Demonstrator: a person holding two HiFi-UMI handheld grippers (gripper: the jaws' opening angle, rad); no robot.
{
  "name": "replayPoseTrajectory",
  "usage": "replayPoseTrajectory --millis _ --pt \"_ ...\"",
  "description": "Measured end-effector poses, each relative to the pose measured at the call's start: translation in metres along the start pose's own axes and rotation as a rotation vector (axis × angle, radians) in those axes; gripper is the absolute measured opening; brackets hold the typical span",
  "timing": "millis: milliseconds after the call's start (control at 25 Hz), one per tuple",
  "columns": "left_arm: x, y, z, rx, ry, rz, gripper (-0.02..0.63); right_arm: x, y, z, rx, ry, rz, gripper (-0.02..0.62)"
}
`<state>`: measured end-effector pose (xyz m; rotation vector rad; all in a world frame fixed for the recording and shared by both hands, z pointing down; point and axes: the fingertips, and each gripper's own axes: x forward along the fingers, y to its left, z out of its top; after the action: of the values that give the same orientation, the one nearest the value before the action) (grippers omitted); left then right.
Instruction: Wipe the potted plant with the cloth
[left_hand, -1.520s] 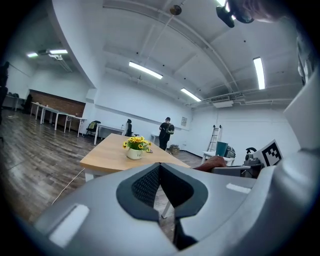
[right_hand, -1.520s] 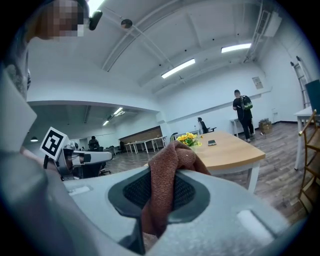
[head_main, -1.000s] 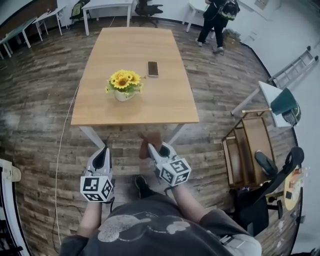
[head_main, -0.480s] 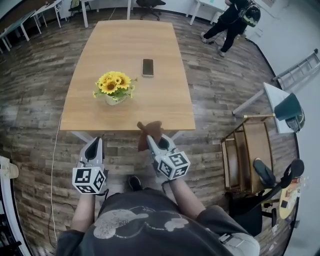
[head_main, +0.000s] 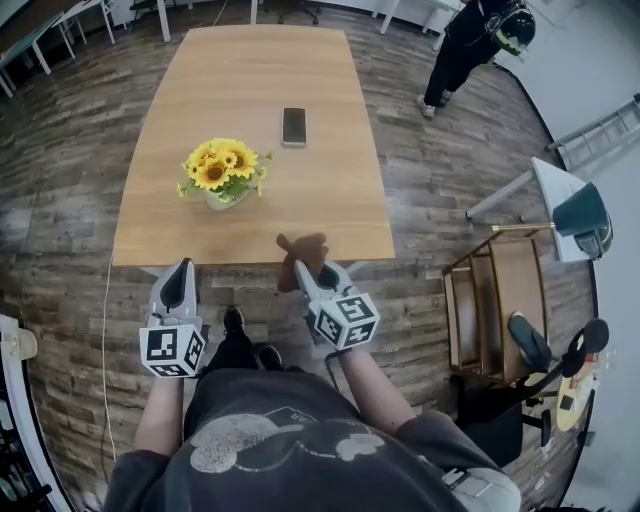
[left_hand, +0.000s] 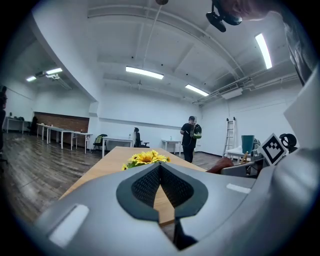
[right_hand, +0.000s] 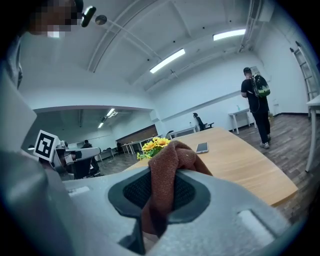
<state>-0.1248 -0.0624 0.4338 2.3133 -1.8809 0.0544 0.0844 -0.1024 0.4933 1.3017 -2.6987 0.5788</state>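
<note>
A potted plant (head_main: 221, 173) with yellow sunflowers in a pale pot stands on the wooden table (head_main: 330, 190), left of its middle. It also shows ahead in the left gripper view as the potted plant (left_hand: 145, 158) and in the right gripper view as the potted plant (right_hand: 154, 146). My right gripper (head_main: 309, 267) is shut on a brown cloth (head_main: 303, 250), held at the table's near edge; the cloth (right_hand: 167, 180) bulges out between the jaws. My left gripper (head_main: 179, 277) is shut and empty, just short of the near edge, below the plant.
A black phone (head_main: 293, 126) lies on the table beyond the plant. A person (head_main: 470, 45) in dark clothes stands at the far right. A wooden cart (head_main: 495, 300) and a small table with a teal bin (head_main: 575, 210) stand to the right.
Both grippers have come closer to the table's near edge, the cloth now over it. The person in the background has walked further right.
</note>
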Motion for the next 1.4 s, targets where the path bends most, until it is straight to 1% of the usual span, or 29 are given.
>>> replayPoseTrajectory --millis 120,240,320,480,560,720,800,880,1000,1120,1240,1320,1400 --pt "0.024 0.014 -0.008 0.024 0.004 -0.02 0.017 0.013 0.0 -0.001 0.008 0.014 -0.037 0.055" --pt "0.048 0.019 -0.017 0.054 0.026 -0.075 0.018 0.028 -0.004 -0.004 0.029 0.037 -0.072 0.055" --pt "0.061 0.023 -0.021 0.062 0.025 -0.115 0.018 0.041 -0.009 -0.007 0.039 0.055 -0.101 0.057" --pt "0.088 0.035 -0.033 0.094 0.036 -0.165 0.018 0.072 -0.022 -0.018 0.056 0.098 -0.18 0.057" --pt "0.1 0.038 -0.043 0.097 0.058 -0.192 0.018 0.087 -0.027 -0.025 0.051 0.126 -0.211 0.057" --pt "0.12 0.046 -0.055 0.073 0.099 -0.235 0.02 0.114 -0.032 -0.033 0.05 0.168 -0.246 0.057" --pt "0.127 0.05 -0.064 0.053 0.128 -0.27 0.078 0.127 -0.032 -0.037 0.035 0.192 -0.256 0.057" --pt "0.133 0.055 -0.078 0.058 0.148 -0.301 0.129 0.138 -0.029 -0.04 -0.003 0.22 -0.254 0.057" --pt "0.142 0.064 -0.091 0.078 0.178 -0.316 0.184 0.156 -0.018 -0.045 -0.053 0.262 -0.211 0.057" --pt "0.151 0.072 -0.093 0.072 0.195 -0.313 0.195 0.176 -0.014 -0.045 -0.082 0.284 -0.189 0.057" --pt "0.16 0.073 -0.092 0.081 0.202 -0.312 0.201 0.195 -0.03 -0.038 -0.095 0.278 -0.217 0.057" --pt "0.166 0.073 -0.092 0.093 0.208 -0.309 0.218 0.207 -0.039 -0.034 -0.106 0.281 -0.209 0.057" --pt "0.171 0.071 -0.092 0.1 0.218 -0.317 0.258 0.219 -0.044 -0.03 -0.138 0.298 -0.174 0.057"
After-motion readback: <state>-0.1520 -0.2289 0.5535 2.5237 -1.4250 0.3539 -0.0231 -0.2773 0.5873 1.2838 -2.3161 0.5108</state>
